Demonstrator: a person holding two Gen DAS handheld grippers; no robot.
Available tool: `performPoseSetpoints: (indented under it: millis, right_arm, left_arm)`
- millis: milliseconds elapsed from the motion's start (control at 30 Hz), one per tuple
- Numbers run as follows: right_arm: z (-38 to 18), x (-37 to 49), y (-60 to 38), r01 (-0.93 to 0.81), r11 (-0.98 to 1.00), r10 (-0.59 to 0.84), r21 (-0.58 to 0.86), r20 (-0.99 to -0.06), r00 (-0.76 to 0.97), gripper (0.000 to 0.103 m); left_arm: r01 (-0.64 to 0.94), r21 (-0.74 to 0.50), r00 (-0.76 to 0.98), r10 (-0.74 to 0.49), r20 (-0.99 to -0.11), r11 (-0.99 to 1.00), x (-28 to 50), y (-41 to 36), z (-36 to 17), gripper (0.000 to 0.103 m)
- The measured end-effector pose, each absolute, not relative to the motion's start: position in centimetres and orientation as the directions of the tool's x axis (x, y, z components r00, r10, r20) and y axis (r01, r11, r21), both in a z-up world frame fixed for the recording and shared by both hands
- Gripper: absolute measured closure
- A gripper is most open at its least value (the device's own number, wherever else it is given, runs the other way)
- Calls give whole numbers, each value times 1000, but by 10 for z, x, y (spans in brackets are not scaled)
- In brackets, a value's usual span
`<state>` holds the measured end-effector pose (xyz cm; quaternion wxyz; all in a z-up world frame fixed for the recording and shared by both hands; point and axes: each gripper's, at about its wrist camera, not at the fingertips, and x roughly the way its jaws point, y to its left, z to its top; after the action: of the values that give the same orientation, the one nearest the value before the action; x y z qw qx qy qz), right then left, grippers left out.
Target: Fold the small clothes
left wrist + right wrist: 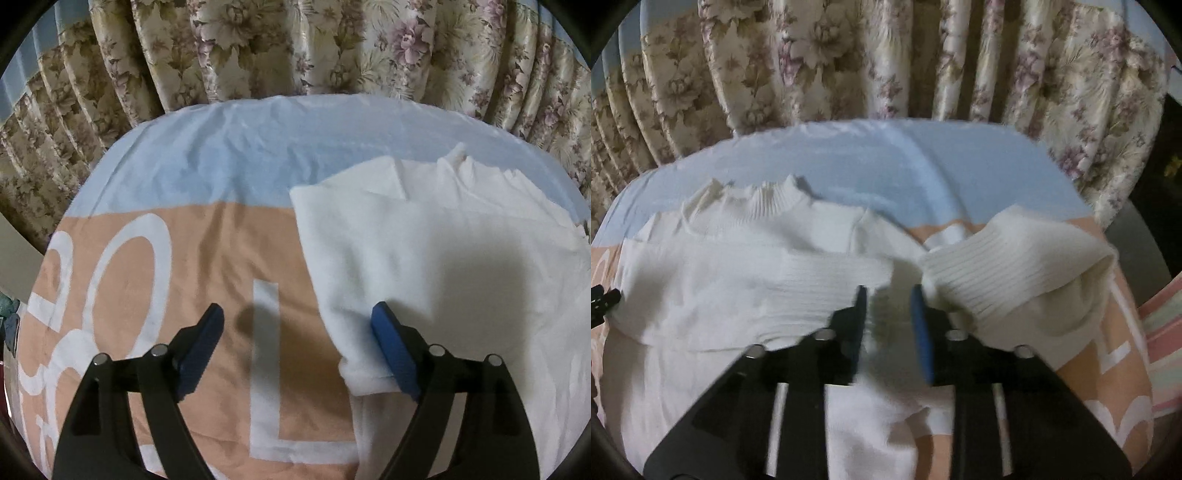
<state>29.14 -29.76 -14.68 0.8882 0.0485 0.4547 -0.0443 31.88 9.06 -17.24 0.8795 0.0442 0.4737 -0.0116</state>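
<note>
A bed cover [229, 147], pale blue and peach with white letters, is lying under a white ribbed sweater [746, 266], which is resting directly on it.

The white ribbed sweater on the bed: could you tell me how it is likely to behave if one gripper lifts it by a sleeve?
The white ribbed sweater would probably drape and sag, since its folds already lie limp. Its sleeve cuff curls softly, so it likely stretches. The knit looks grippy rather than slippery.
</note>
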Motion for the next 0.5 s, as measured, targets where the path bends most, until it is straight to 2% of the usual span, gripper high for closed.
performPoseSetpoints:
  millis: [67, 200, 300, 400, 500]
  right_arm:
    - [-137, 287, -293, 83, 992, 23, 93, -789, 614, 71]
    - [-136, 289, -253, -68, 986, 163, 152, -789, 593, 70]
    - [-145, 289, -213, -176, 974, 221, 145, -790, 572, 70]
    - [-161, 292, -190, -244, 969, 177, 48, -823, 540, 70]
    - [-168, 285, -213, -209, 977, 148, 37, -826, 544, 71]
  left_arm:
    - [72, 55, 592, 2, -806, 996, 313, 88, -157, 21]
    - [154, -42, 606, -128, -785, 987, 310, 57, -138, 20]
    - [237, 30, 599, -122, -792, 971, 312, 17, -149, 20]
    - [251, 60, 530, -85, -844, 966, 320, 8, -176, 20]
    - [258, 57, 531, -92, -842, 965, 316, 19, -181, 19]
